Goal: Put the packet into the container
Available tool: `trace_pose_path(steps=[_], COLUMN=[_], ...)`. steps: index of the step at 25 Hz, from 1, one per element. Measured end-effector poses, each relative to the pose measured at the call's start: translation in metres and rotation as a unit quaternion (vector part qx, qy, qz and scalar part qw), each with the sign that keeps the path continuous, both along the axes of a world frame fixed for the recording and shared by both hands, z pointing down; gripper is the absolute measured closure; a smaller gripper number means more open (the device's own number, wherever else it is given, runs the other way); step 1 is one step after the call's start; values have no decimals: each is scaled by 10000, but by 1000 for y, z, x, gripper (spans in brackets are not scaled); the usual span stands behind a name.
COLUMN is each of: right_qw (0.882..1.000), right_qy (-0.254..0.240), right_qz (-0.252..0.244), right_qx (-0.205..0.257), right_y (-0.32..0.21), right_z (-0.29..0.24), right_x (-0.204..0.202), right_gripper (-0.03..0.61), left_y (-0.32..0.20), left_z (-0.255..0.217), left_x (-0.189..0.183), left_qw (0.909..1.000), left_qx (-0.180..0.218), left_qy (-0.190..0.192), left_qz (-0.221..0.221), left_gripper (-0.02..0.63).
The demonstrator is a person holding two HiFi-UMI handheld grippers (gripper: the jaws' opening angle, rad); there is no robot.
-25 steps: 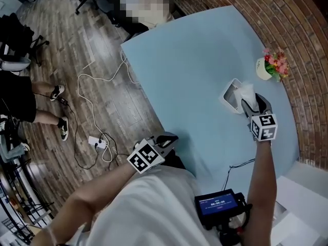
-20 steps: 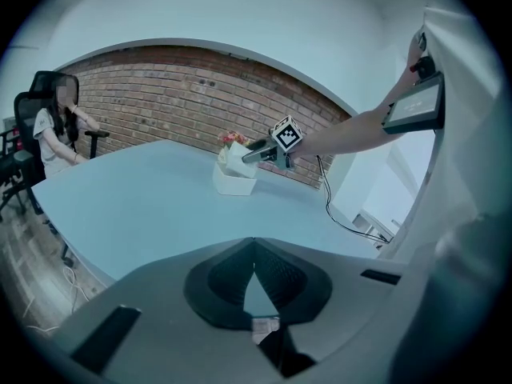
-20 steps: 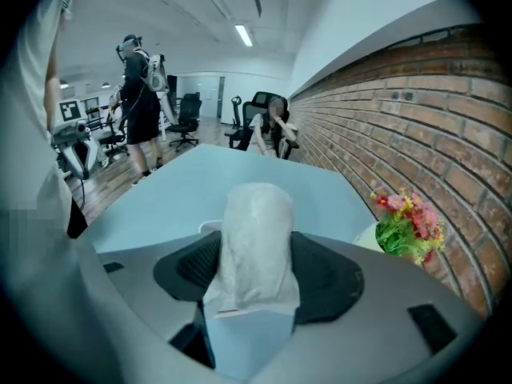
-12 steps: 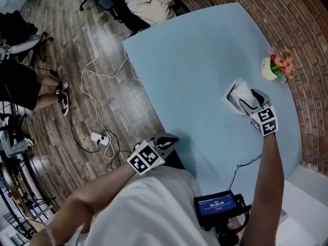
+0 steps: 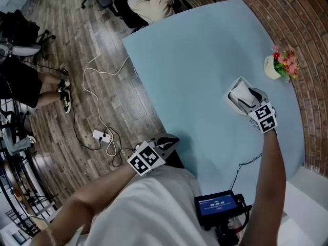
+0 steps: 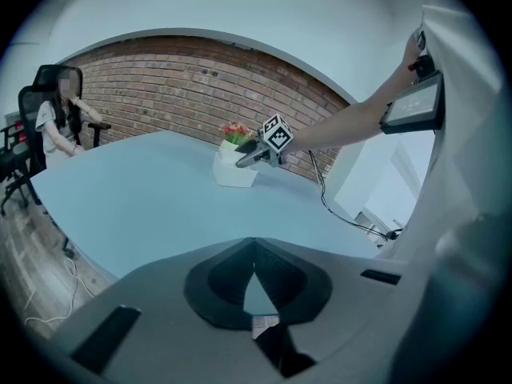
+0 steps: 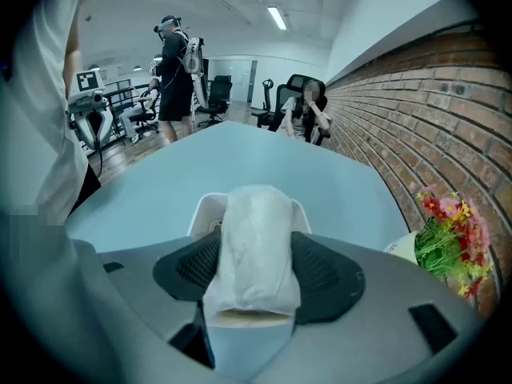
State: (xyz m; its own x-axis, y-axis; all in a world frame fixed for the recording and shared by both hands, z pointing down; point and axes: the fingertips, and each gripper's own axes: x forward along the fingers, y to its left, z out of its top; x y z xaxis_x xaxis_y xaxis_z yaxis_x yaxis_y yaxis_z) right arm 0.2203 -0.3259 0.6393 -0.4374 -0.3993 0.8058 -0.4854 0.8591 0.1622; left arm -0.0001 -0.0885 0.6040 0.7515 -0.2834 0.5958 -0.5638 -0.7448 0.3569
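My right gripper (image 5: 248, 98) is shut on a white packet (image 7: 254, 246), which fills the gap between its black pads (image 7: 320, 274). The packet's far end hangs over the white container (image 7: 208, 210) just ahead of the jaws. In the head view the container (image 5: 233, 97) sits on the pale blue table (image 5: 195, 65) at the right, with the packet (image 5: 241, 92) over its opening. My left gripper (image 5: 168, 142) rests at the table's near edge, its jaws closed tip to tip with nothing between them. The left gripper view shows the container (image 6: 234, 171) and the right gripper (image 6: 248, 154) far across the table.
A small white pot of flowers (image 5: 281, 65) stands behind the container near the brick wall (image 5: 302, 24). A black device with a screen (image 5: 218, 205) hangs at my waist. White cables (image 5: 97, 94) lie on the wooden floor, where people sit and stand to the left.
The right gripper has carried the packet a little forward over the container's opening. The left gripper has stayed where it was.
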Motion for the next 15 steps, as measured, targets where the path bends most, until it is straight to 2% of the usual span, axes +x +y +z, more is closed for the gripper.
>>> trace_pose_path(steps=[6, 15], right_qw=[9999, 9995], right_qy=[31, 256], right_qz=[-100, 21], right_qx=[-77, -177], right_y=[-3, -1], right_z=[7, 7], right_x=[-2, -1], right_gripper=[293, 290], left_y=[1, 1], left_z=[2, 0], left_x=[2, 1], left_qw=[10000, 10000], left_qx=[-23, 0], left_qy=[-38, -28], left_qz=[-31, -27], left_gripper=[603, 603])
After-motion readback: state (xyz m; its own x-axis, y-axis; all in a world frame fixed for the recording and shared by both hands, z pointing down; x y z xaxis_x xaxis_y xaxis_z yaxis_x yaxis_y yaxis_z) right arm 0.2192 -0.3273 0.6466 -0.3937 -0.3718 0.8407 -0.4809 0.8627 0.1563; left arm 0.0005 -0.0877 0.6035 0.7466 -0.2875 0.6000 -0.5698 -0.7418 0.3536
